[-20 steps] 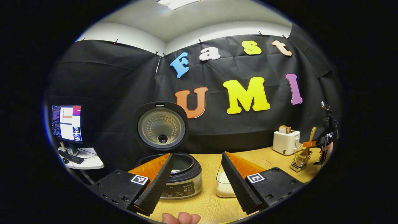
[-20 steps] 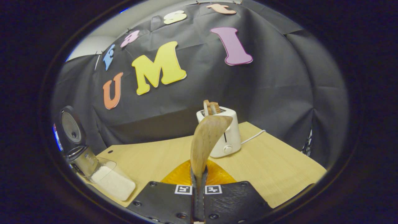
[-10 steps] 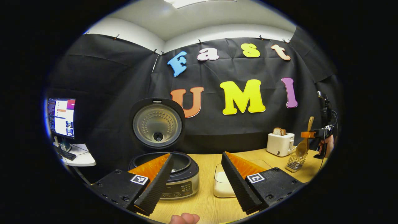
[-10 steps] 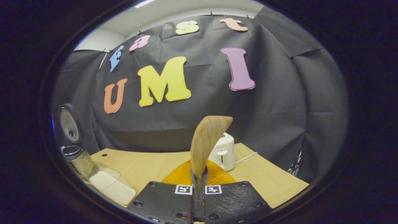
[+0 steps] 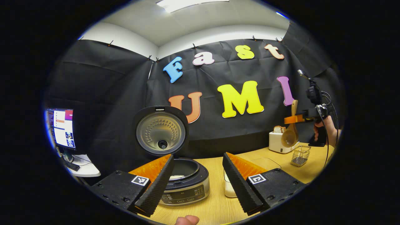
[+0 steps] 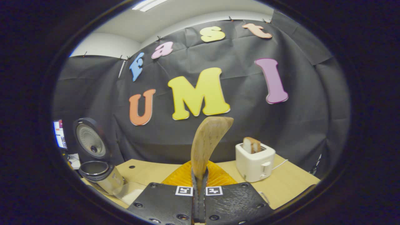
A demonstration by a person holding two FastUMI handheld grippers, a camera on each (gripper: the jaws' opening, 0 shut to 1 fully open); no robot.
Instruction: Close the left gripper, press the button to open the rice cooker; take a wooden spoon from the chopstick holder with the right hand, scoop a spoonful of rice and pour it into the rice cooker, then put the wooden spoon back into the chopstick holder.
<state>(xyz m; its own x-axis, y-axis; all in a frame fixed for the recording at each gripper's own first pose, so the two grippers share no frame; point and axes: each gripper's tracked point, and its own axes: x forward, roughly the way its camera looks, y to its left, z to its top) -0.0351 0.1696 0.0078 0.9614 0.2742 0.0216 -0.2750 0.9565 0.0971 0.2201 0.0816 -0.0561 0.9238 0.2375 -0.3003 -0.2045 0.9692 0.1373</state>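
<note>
while the left gripper [image 5: 197,182] gapes, the right gripper [image 6: 200,187] clamps the wooden spoon [image 6: 206,143] — aloft.

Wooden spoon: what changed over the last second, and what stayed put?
The right hand-held gripper lifted the wooden spoon up out of the chopstick holder; its bowl now hangs clear above the holder. The grip stayed clamped on the handle. The left hand-held gripper stayed open, the rice cooker lid up.

Wooden spoon [image 6: 207,142] handle hidden between right tongs [image 6: 200,200]; rice container [image 5: 230,187] half behind a finger of the left tongs [image 5: 197,184].
</note>
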